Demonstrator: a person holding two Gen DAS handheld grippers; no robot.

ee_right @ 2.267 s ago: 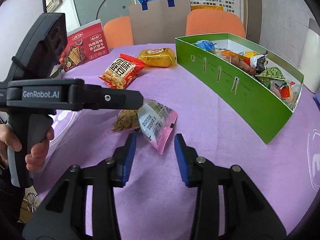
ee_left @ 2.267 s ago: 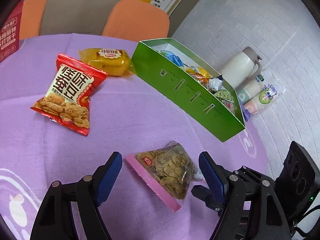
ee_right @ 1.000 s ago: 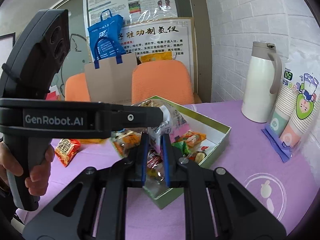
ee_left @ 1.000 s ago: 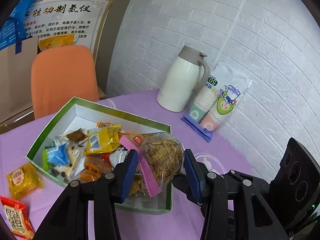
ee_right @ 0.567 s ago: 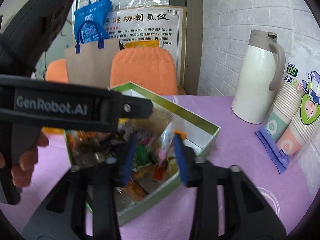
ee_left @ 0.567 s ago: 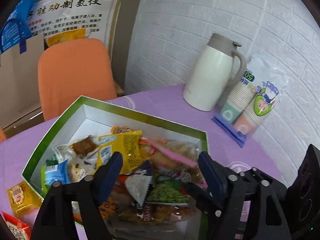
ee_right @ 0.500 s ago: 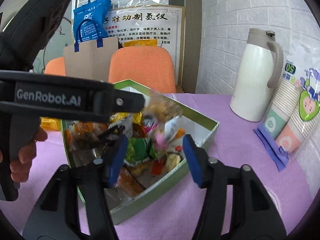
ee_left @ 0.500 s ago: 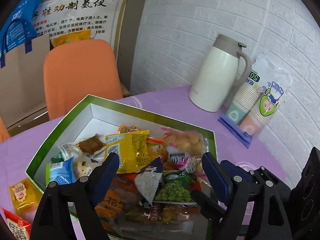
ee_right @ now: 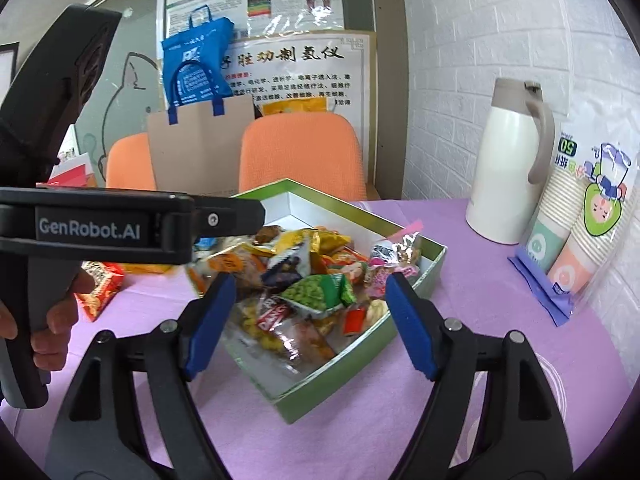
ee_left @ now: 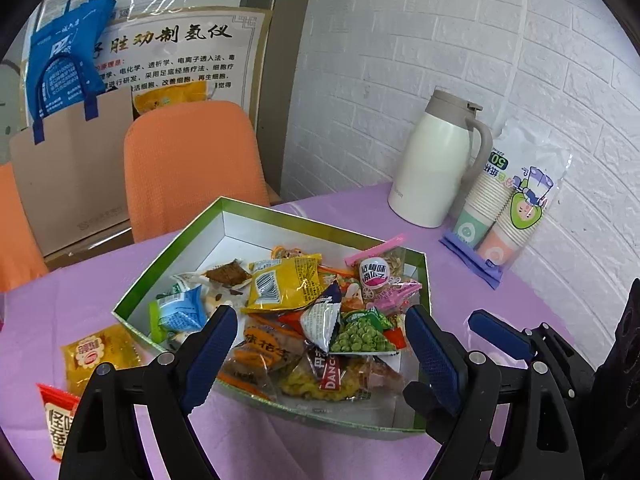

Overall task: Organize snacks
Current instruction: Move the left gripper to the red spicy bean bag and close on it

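The green cardboard box with a white inside [ee_left: 224, 224] sits on the purple tablecloth [ee_left: 360, 208] and is heaped with small snack packets. The clear seed packet with a pink sealed edge [ee_left: 378, 270] lies inside it, in the box's far right corner, leaning on the wall there (its round label faces up). Near the box's middle are a yellow foil packet [ee_left: 286, 284] and a green pea packet [ee_left: 360, 334], with a small blue-and-white packet [ee_left: 176, 312] toward the box's left side.

The left gripper [ee_left: 320, 350] hovers over the near end of the box with its blue-padded fingers [ee_left: 208, 344] spread wide and nothing between them. The right gripper [ee_right: 308, 320] hangs over the same end of the box, likewise spread wide and empty; a hand [ee_right: 52, 312] shows on the left tool's handle.

Outside the box, just off its left wall, a flat yellow snack pack [ee_left: 96, 354] lies on the cloth, and a red snack bag [ee_left: 58, 420] lies nearer than that. Beyond the box's right side stand a white thermos jug with a beige lid [ee_left: 436, 164] and a plastic sleeve of paper cups [ee_left: 508, 208] against the white brick wall. Behind the box is an orange chair [ee_left: 188, 168].
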